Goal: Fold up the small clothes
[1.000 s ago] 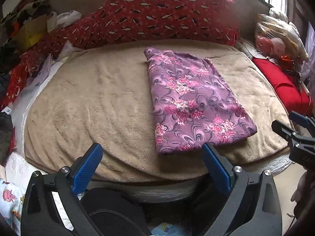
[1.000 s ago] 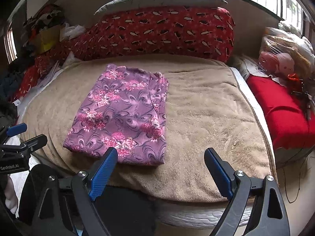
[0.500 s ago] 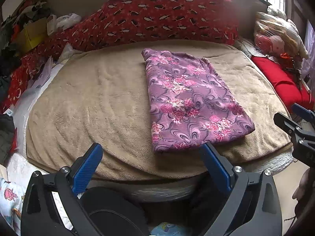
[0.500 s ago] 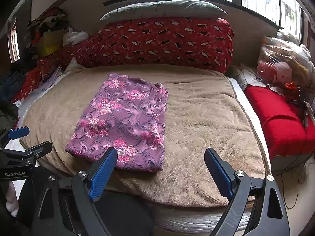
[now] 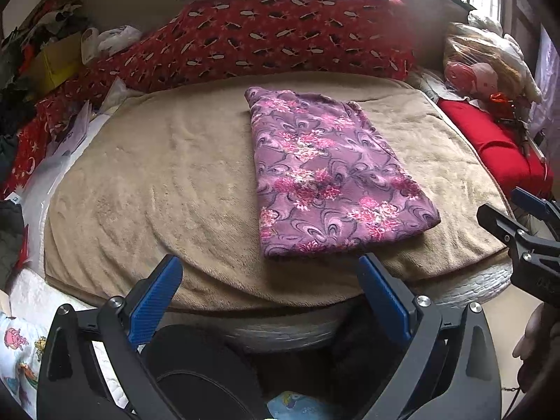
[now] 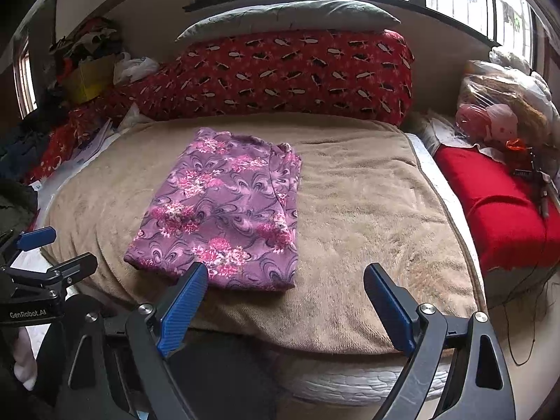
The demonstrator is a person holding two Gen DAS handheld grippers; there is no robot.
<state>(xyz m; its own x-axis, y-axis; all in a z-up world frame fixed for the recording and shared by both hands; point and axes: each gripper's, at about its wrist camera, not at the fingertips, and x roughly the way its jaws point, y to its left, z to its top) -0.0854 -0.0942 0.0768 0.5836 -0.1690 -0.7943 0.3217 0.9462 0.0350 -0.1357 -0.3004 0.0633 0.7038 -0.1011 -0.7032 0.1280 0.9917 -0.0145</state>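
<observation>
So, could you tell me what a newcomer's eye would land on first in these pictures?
Probably the purple floral garment, folded into a neat rectangle on the tan blanket. Behind it runs a long red patterned bolster beneath the window. Both grippers, left and right, hang open at the bed's near edge.

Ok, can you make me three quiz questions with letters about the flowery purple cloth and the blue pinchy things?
1. Where does the folded purple floral cloth lie?
A on the tan fleece blanket
B on the plain red cushion
C on the floor

2. What colour are the tool pads?
A green
B blue
C yellow

3. How is the right tool?
A shut on the cloth
B shut on nothing
C open

Answers: 1 A, blanket shows all around it. 2 B, both pads are blue. 3 C, its fingers stand wide apart, holding nothing.
</observation>
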